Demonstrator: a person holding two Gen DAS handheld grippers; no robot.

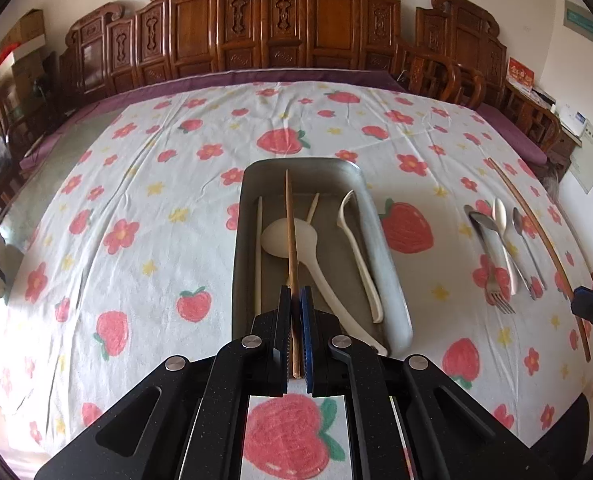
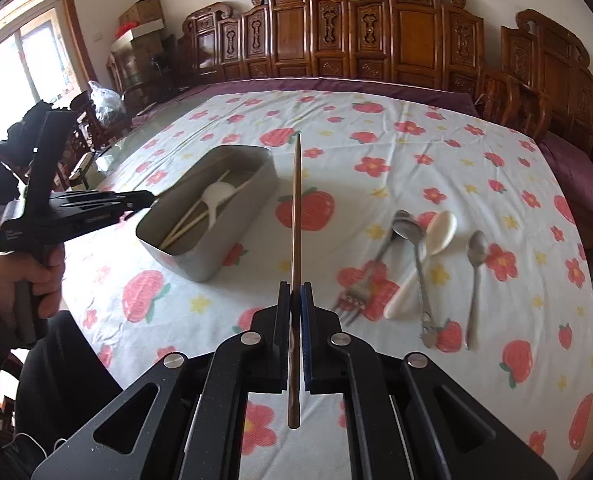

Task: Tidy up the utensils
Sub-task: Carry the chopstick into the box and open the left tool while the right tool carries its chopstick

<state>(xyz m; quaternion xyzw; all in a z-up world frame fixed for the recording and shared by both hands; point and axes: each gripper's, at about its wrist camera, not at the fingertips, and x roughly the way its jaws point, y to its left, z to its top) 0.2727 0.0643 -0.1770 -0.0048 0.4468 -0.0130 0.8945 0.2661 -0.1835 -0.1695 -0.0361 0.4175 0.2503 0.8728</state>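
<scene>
Left gripper (image 1: 295, 292): nearest the left wrist camera, black, one blue pad; jaws clamped on a brown wooden chopstick (image 1: 290, 232) that sticks forward over the tray. Seen also from the right wrist view at far left, held by a hand (image 2: 36, 276) on its handle, tip at the tray's near left edge.

Right gripper (image 2: 295, 292): nearest the right wrist camera; jaws pressed together on a second brown chopstick (image 2: 296, 208), pointing forward above the table, clear of the cloth.

Tray (image 1: 388, 264): grey metal, rectangular, rounded corners, left of centre on the table. Contents: white ladle (image 1: 292, 240), bowl toward the far end, handle toward the near right corner; slotted white spoon (image 1: 360, 248) along the right wall; two pale chopsticks (image 1: 259, 248), one along the left wall, one angled by the ladle bowl.

Loose cutlery, right of the tray and well apart from it, lying on the cloth: metal fork (image 2: 360, 288), tines near; metal spoon (image 2: 412, 240) crossing beside it; white spoon (image 2: 428, 252) touching that one; smaller metal spoon (image 2: 476, 276) at far right, apart.

Tablecloth (image 2: 436, 152): white, printed with red strawberries and flowers, covering the table.

Carved wooden chairs (image 2: 336, 36): in a row along the far side.
</scene>
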